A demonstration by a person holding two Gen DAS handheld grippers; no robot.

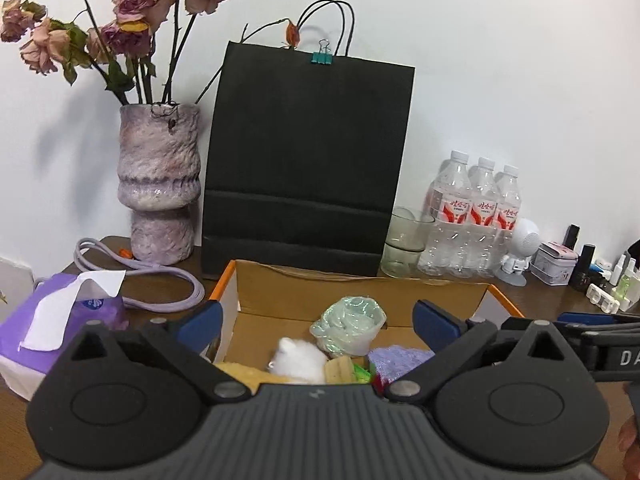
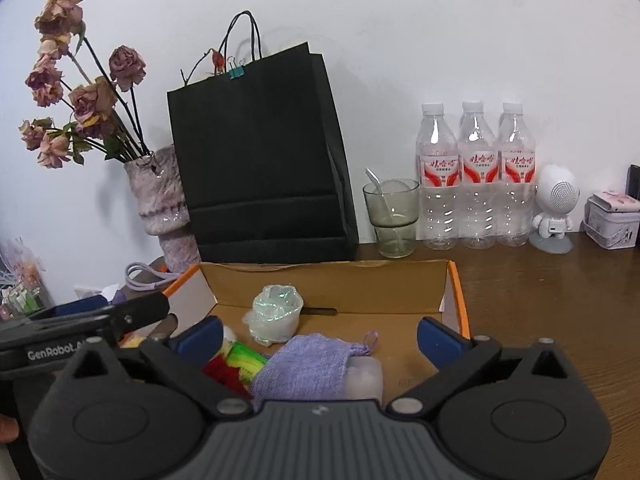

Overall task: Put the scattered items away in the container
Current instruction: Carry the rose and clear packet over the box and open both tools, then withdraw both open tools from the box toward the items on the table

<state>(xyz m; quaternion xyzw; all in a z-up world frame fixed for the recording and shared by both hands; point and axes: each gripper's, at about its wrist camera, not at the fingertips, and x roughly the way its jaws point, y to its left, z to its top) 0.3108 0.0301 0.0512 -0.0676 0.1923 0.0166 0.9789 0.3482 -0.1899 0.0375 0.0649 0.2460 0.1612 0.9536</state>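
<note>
An open cardboard box (image 1: 360, 292) (image 2: 332, 284) with orange edges sits on the wooden table. Inside lie a pale green iridescent bundle (image 1: 350, 326) (image 2: 276, 314), a white fluffy ball (image 1: 298, 360), a lilac knitted cloth (image 1: 400, 360) (image 2: 308, 364), a yellow sponge (image 1: 240, 372) and bright green and red bits (image 2: 240, 364). My left gripper (image 1: 318, 322) hangs open over the box's near side with nothing between its blue pads. My right gripper (image 2: 320, 334) is also open above the lilac cloth, holding nothing. Each view shows the other gripper at its edge.
Behind the box stand a black paper bag (image 1: 308, 160) (image 2: 256, 156), a lilac vase of dried roses (image 1: 160, 184), a glass cup (image 2: 392, 216), three water bottles (image 2: 476, 176), a white robot figure (image 2: 554, 208) and a tin (image 2: 612, 220). A purple tissue pack (image 1: 60, 328) and lilac cord (image 1: 160, 276) lie left.
</note>
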